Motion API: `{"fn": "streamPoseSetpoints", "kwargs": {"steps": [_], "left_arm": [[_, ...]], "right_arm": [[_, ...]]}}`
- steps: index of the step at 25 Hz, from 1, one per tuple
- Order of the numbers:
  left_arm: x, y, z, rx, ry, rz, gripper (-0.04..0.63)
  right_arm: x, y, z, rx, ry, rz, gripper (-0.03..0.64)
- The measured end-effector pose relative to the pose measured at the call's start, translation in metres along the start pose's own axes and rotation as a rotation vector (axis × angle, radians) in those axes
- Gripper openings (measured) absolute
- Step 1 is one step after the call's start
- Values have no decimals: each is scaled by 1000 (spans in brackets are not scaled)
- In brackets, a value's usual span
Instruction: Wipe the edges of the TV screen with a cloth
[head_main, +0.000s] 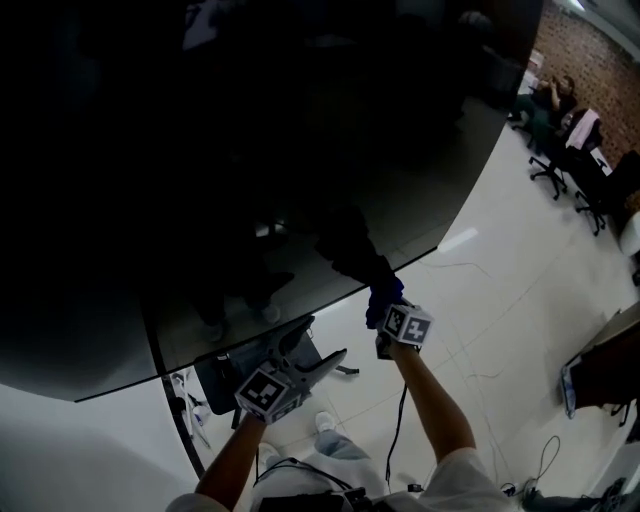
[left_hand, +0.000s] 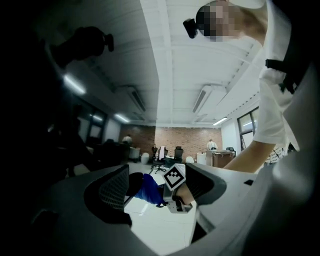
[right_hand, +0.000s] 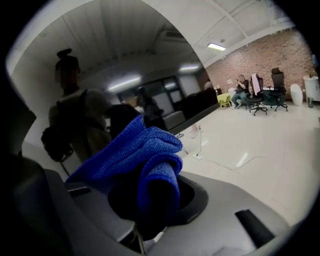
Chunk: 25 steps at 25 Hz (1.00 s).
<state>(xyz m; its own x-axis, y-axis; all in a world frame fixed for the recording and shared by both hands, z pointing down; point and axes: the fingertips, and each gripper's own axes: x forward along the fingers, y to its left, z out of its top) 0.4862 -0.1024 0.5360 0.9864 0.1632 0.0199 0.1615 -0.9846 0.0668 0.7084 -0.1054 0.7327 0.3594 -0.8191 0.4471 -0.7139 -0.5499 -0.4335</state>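
Note:
The dark TV screen (head_main: 230, 170) fills the upper left of the head view, and its lower edge slants up toward the right. My right gripper (head_main: 385, 305) is shut on a folded blue cloth (head_main: 384, 296), which it holds up against that lower edge. In the right gripper view the blue cloth (right_hand: 145, 155) bulges out of the jaws, with the glossy TV screen (right_hand: 100, 115) just beyond. My left gripper (head_main: 315, 345) hangs open below the screen and holds nothing. Between the open fingers (left_hand: 112, 187) of the left gripper (left_hand: 160, 187) I see the blue cloth (left_hand: 149, 189).
A black TV stand leg (head_main: 175, 420) curves down to the white floor. Cables (head_main: 545, 460) trail over the floor on the right. Office chairs (head_main: 560, 150) and seated people are by the brick wall at the far right. A desk (head_main: 610, 360) stands at the right edge.

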Motion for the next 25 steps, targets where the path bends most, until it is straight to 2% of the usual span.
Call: {"fn": "streamPoseSetpoints", "kwargs": {"steps": [3, 6, 9, 13, 18, 22, 25], "left_arm": [[-42, 22, -8, 11, -10, 84, 334], [-77, 31, -12, 19, -23, 135, 334], [-113, 26, 4, 3, -35, 181, 334], [-155, 26, 8, 32, 6, 245, 334], [-213, 39, 1, 60, 26, 361, 334], [-269, 50, 4, 33, -8, 466, 334], [-313, 59, 5, 13, -26, 561, 334]], "right_arm": [[3, 47, -29, -50, 47, 63, 78], [6, 85, -54, -93, 84, 99, 78], [0, 120, -78, -129, 115, 121, 78], [-1, 171, -107, -140, 155, 156, 78], [-2, 251, -152, -169, 225, 251, 78], [-3, 309, -193, -206, 288, 316, 78], [0, 358, -226, -273, 340, 402, 78]]}}
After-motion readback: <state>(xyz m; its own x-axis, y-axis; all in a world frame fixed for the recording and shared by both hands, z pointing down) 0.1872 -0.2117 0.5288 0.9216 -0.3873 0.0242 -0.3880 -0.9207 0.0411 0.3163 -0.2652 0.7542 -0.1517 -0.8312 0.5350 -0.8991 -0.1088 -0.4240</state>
